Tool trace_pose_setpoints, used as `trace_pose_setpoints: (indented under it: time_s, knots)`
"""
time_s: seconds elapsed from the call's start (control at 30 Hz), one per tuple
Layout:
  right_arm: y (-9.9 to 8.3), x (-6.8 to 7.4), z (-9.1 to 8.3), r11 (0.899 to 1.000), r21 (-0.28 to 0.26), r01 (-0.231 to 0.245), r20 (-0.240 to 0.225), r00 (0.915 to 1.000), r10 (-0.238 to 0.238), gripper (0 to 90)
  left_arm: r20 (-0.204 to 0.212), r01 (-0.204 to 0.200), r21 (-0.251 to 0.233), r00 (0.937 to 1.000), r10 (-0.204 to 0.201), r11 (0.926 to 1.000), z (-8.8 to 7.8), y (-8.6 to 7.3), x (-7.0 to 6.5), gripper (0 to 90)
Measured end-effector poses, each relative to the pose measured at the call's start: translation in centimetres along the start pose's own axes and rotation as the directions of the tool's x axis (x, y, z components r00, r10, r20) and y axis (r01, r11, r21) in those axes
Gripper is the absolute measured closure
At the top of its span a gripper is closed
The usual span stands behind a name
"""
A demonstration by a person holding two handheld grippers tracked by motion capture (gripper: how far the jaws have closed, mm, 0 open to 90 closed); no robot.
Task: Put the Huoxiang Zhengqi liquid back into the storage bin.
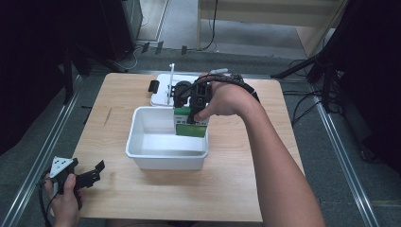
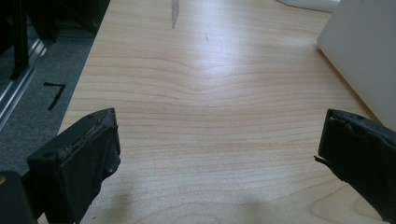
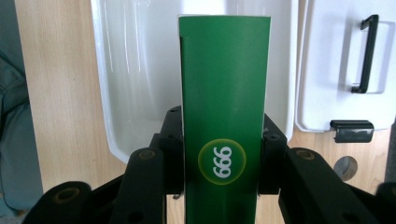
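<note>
On the wooden table [image 1: 227, 189] our right gripper [image 3: 224, 158] clamped a green box [image 3: 224, 93] over the white bin [image 1: 156, 142]; lowering seemed next. Our left gripper [image 2: 219, 154] gaped empty.

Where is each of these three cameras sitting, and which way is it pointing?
High view: above the person's side, facing forward and down on the wooden table; both forearms show.
Left gripper view: on the left gripper, looking along its open jaws over bare tabletop.
Right gripper view: on the right gripper, looking down at the green box it clamps.
Shared: the white bin appears in all three.
</note>
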State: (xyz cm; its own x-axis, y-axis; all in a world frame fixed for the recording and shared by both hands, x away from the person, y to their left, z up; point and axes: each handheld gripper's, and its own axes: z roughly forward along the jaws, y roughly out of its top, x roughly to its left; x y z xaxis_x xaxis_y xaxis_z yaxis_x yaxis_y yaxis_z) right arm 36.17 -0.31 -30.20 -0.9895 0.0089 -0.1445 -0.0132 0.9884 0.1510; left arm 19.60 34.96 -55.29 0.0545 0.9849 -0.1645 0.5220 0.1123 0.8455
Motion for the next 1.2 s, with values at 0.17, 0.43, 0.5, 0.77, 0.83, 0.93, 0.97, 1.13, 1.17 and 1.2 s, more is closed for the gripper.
trace_pose_setpoints:
  time_s: [0.17,0.43,0.5,0.77,0.83,0.93,0.97,1.13,1.17,1.2]
  knots:
    - [-0.1,-0.1,0.8,1.0,0.002,-0.003,-0.009,1.0,0.003,64.0,0.001,-0.002,0.002,1.0,0.002,1.0,0.0,0.0,0.0,0.0]
    - [-0.2,-0.3,2.1,1.0,0.01,0.016,-0.012,0.9998,-0.016,63.9,0.001,-0.002,0.005,1.0,0.002,1.0,0.0,0.0,0.0,0.0]
    - [-0.2,-0.3,2.4,1.0,0.009,0.015,-0.015,0.9998,-0.015,63.9,0.001,-0.002,0.005,1.0,0.002,1.0,0.0,0.0,0.0,0.0]
    - [-0.4,-0.4,3.8,1.0,0.01,0.012,-0.029,0.9995,-0.012,63.9,0.002,-0.002,0.005,1.0,0.002,1.0,0.0,0.0,0.0,0.0]
    - [-0.4,-0.4,4.2,1.0,0.017,0.013,-0.034,0.9994,-0.012,63.9,0.002,-0.002,0.005,1.0,0.002,1.0,0.0,0.0,0.0,0.0]
    - [-0.3,-0.4,4.8,1.0,0.024,0.016,-0.038,0.9992,-0.015,63.9,0.002,-0.003,0.005,1.0,0.003,1.0,0.0,0.0,0.0,0.0]
    - [-0.3,-0.4,5.0,1.0,0.024,0.015,-0.039,0.9991,-0.014,63.9,0.002,-0.002,0.004,1.0,0.002,1.0,0.0,0.0,0.0,0.0]
    - [-0.2,-0.4,5.9,0.999,0.037,0.011,-0.049,0.9987,-0.01,63.9,0.002,-0.002,0.005,1.0,0.002,1.0,0.0,0.0,0.0,0.0]
    - [-0.2,-0.5,6.1,0.999,0.036,0.017,-0.05,0.9986,-0.016,63.9,0.002,-0.004,0.006,1.0,0.004,1.0,0.0,0.0,0.1,0.0]
    - [-0.2,-0.5,6.2,0.999,0.035,0.017,-0.052,0.9985,-0.015,63.9,0.002,-0.003,0.005,1.0,0.003,1.0,0.0,0.0,0.1,0.0]
